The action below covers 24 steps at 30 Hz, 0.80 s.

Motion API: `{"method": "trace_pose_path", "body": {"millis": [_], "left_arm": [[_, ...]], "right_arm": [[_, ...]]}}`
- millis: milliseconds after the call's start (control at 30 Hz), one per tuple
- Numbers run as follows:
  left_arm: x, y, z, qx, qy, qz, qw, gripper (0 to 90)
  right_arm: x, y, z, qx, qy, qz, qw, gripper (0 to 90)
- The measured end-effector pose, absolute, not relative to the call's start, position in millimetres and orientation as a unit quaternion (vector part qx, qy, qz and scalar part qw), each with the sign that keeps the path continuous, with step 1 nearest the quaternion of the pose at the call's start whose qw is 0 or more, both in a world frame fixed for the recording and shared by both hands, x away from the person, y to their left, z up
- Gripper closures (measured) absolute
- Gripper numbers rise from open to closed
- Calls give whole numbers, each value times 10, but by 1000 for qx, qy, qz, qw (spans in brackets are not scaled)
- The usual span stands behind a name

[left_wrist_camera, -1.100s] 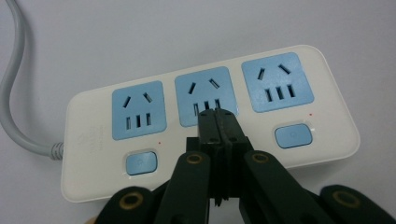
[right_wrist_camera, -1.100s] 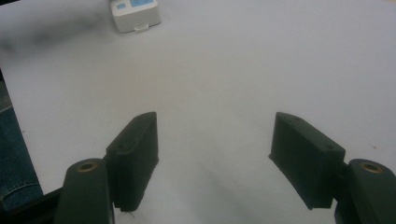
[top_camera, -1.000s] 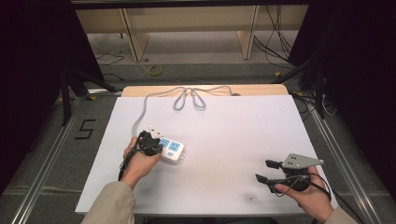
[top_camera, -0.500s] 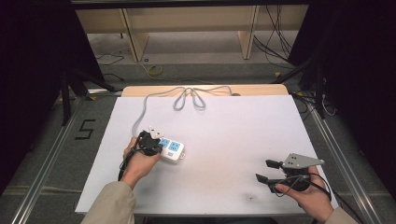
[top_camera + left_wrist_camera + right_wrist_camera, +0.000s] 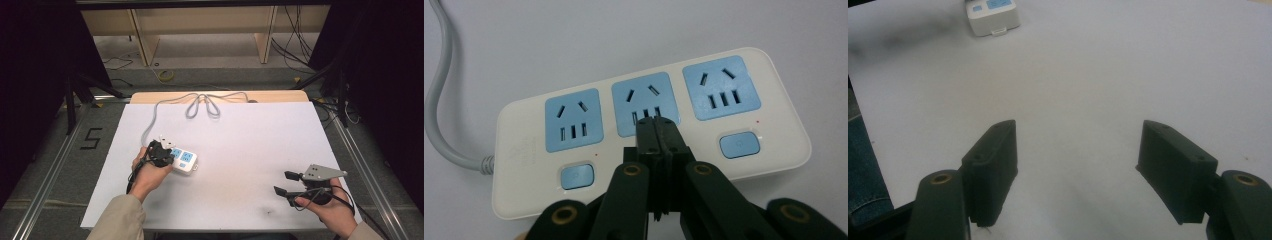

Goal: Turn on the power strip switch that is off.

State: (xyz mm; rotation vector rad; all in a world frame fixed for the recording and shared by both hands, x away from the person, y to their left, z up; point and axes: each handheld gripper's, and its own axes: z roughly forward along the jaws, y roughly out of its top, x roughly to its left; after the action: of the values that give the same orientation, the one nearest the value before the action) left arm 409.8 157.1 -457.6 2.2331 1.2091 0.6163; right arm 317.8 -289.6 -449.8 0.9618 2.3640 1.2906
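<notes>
Nothing has shifted much since the earlier frames: the left gripper (image 5: 161,148) sat over the power strip (image 5: 182,161) a second ago and sits there now, and the right gripper (image 5: 289,183) has kept its place near the table's (image 5: 260,135) right front corner. That stillness suggests the left hand is pausing on a press or lining one up, not travelling

In the left gripper view the left gripper's (image 5: 656,122) jaws are clenched together with nothing between them, and the joined tip lies over the lower edge of the middle socket (image 5: 644,102) of the strip (image 5: 524,200). Whether the tip touches the plastic I cannot tell. The left switch (image 5: 576,176) and right switch (image 5: 738,145) flank it, both clear of the tip. The middle switch, if there is one, is hidden behind the jaws

The strip lies flat on the left half of the table, its grey cord (image 5: 200,102) running off to loops at the far edge

In the right gripper view the right gripper (image 5: 1078,145) is released, jaws wide apart and empty above bare table, with the strip (image 5: 993,17) well apart from it

My guess is that the work is pressing something on the strip, and it looks not yet finished
</notes>
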Motion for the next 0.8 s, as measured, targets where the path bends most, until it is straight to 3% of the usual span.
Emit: {"method": "trace_pose_path", "body": {"millis": [767, 800], "left_arm": [[4051, 1618, -4513, 811, 449, 241, 288, 893], [4048, 1621, -4507, 811, 449, 239, 290, 859]], "right_arm": [[3178, -2902, -4496, 333, 817, 448, 142, 324], [3177, -2902, -4496, 333, 817, 448, 142, 324]]}}
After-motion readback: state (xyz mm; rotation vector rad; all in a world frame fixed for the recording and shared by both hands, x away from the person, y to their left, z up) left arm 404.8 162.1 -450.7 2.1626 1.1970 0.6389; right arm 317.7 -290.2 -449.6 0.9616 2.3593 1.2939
